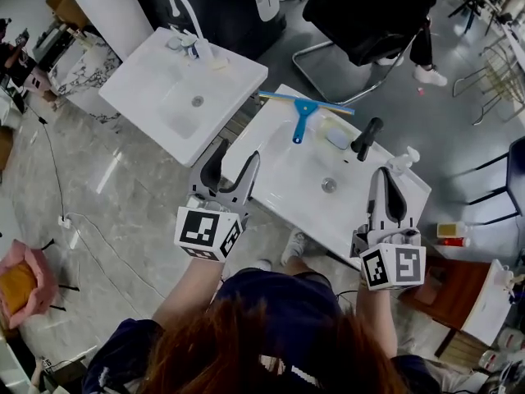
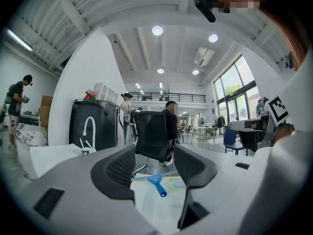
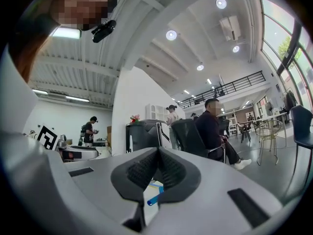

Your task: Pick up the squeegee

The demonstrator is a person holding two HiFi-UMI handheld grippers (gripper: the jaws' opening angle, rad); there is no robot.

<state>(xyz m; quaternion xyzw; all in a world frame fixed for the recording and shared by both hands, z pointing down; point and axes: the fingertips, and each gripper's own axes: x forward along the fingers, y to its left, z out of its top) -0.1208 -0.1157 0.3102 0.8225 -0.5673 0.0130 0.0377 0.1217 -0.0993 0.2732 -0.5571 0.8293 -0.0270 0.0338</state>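
Two grippers hover at the near edge of the white basin (image 1: 283, 167). I see my left gripper (image 1: 238, 153) spread and empty, and my right gripper (image 1: 385, 175) pinched together on nothing. The blue squeegee (image 1: 303, 110) lies flat along the basin's far edge, well apart from both.

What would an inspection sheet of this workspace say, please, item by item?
Surface: white basin top, drain uncovered.
Job's things: blue squeegee lying flat at the far edge, untouched.
Clutter: pale pad, black tap, white pump bottle.
Tongs: left tongs open, empty; right tongs shut, empty; both over the near side.
Cables: white cable across the floor at left.
Surroundings: second basin at left, black chair beyond, seated person behind.
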